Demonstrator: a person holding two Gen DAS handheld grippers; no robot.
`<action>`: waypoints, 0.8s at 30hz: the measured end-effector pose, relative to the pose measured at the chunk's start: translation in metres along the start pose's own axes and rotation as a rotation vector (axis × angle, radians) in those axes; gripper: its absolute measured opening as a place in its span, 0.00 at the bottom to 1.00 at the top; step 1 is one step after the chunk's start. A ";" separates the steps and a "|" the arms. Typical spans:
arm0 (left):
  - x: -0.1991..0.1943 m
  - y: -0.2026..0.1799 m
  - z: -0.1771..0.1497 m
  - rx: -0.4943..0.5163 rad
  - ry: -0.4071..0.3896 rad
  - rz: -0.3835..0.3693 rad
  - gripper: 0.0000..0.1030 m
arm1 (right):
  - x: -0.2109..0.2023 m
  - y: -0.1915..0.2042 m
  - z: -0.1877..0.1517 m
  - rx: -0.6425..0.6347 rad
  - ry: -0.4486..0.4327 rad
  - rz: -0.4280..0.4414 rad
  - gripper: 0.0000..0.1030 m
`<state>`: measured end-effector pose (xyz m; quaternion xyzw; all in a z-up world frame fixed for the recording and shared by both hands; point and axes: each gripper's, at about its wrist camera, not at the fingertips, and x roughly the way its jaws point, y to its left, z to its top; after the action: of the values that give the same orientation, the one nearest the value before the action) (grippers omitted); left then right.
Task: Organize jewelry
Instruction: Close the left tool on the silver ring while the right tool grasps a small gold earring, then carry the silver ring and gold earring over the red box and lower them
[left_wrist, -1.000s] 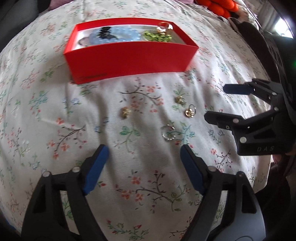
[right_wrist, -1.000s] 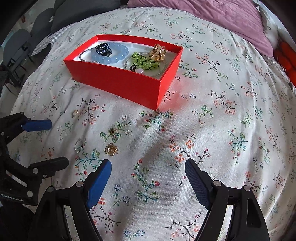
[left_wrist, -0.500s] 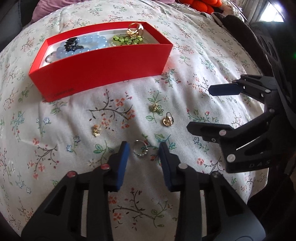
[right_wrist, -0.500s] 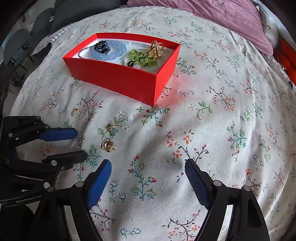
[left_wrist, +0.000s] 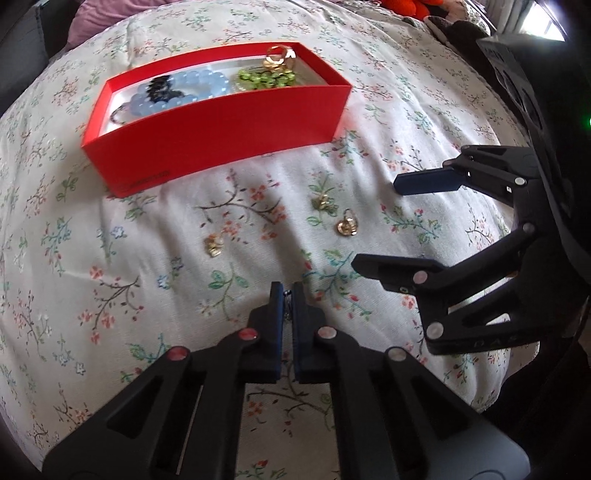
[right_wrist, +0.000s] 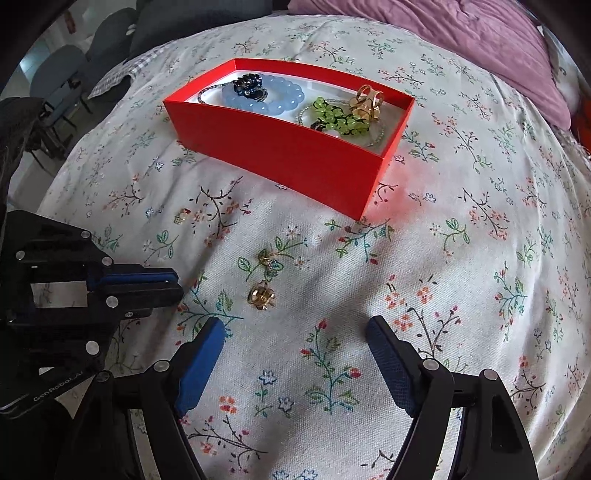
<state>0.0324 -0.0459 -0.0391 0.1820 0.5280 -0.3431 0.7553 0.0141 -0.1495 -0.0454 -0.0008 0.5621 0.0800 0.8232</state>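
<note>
My left gripper (left_wrist: 287, 291), at the bottom centre of its own view, is clenched on a small silver ring (left_wrist: 287, 295); only a sliver of it shows between the blue pads, low against the flowered bedspread (left_wrist: 110, 258). My right gripper (right_wrist: 295, 332) hangs at the bottom of its view with its jaws wide but closing, nothing between them. Three gold pieces lie loose on the cloth: one (left_wrist: 214, 246) left of centre, one (left_wrist: 322, 204) right of centre and one (left_wrist: 347, 226) just below that. The red box (left_wrist: 221, 129) sits in the upper half of the frame, holding a blue bead bracelet (left_wrist: 184, 92), green beads (left_wrist: 266, 77) and a gold ring (left_wrist: 279, 57)
</note>
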 end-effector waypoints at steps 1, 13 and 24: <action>-0.001 0.003 -0.001 -0.005 0.002 0.002 0.05 | 0.001 0.002 0.001 -0.004 0.000 -0.001 0.72; -0.015 0.022 -0.010 -0.027 -0.005 -0.001 0.05 | 0.013 0.023 0.018 -0.053 -0.024 0.033 0.18; -0.027 0.030 -0.016 -0.036 -0.027 0.000 0.05 | 0.003 0.010 0.015 -0.010 0.002 0.060 0.14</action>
<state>0.0377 -0.0061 -0.0229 0.1637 0.5237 -0.3362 0.7654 0.0275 -0.1383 -0.0419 0.0117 0.5622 0.1076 0.8199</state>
